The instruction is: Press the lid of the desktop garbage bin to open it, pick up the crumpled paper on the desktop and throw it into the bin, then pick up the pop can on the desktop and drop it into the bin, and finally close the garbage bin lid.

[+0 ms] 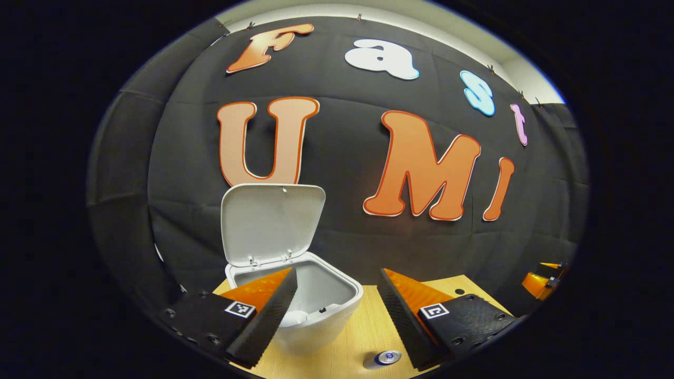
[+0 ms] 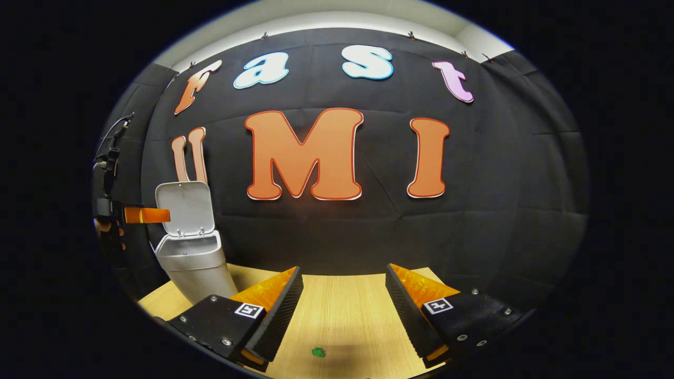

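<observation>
Recording booth: black cloth wall (image 2: 337,231), wooden desktop (image 2: 342,305), white ceiling strip (image 2: 316,18).

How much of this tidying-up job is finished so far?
The bin has its lid up, so opening is done. Both sets of jaws are open and hold nothing. The pop can still stands on the desk. Binning it and closing the lid remain.

bin (image 1: 316,316) mouth open, lid (image 1: 271,221) upright behind

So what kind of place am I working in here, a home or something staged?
It looks like a staged recording booth, not a home: black cloth wall as backdrop, one bare wooden table, and a white desktop bin with its lid up. A pop can lies on the table.
</observation>
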Motion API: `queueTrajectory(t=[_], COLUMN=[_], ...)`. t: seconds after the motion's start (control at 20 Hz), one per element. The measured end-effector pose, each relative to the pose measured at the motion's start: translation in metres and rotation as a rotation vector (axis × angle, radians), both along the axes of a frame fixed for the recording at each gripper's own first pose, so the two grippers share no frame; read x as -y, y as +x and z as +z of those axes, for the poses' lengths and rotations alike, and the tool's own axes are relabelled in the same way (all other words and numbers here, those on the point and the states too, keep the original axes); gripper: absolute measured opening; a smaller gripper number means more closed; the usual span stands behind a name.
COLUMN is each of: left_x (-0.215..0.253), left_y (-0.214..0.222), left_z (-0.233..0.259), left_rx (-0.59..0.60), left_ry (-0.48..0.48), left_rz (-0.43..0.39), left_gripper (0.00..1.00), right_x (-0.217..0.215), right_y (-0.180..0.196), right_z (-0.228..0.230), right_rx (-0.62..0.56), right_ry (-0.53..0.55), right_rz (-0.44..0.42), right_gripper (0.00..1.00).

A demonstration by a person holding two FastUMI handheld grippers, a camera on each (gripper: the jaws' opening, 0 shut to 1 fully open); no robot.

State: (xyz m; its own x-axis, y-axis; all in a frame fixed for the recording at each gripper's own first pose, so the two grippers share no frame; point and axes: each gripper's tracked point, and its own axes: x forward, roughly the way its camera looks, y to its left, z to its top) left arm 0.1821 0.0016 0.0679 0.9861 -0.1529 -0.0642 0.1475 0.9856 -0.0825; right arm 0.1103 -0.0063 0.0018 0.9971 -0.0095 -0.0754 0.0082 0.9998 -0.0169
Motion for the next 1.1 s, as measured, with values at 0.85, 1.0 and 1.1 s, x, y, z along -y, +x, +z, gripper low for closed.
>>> queueTrajectory(t=[0.85, 1.0, 1.1], left_x=[0.022, 0.013, 0.008], left_y=[-0.026, -0.027, -0.026], left_z=[-0.041, -0.045, -0.05], left_rx=[-0.023, -0.013, -0.02], left_ry=[0.043, 0.061, 0.07], left_rz=[-0.026, -0.013, -0.011], left_gripper=[0.94, 0.94, 0.94], right_x=[-0.025, -0.033, -0.039], right_y=[0.011, 0.009, 0.007], right_z=[-0.123, -0.184, -0.227], right_rx=[-0.306, -0.451, -0.547], right_ry=[-0.085, -0.059, -0.083], right_rz=[0.13, 0.167, 0.18], right_gripper=[0.94, 0.95, 0.95])
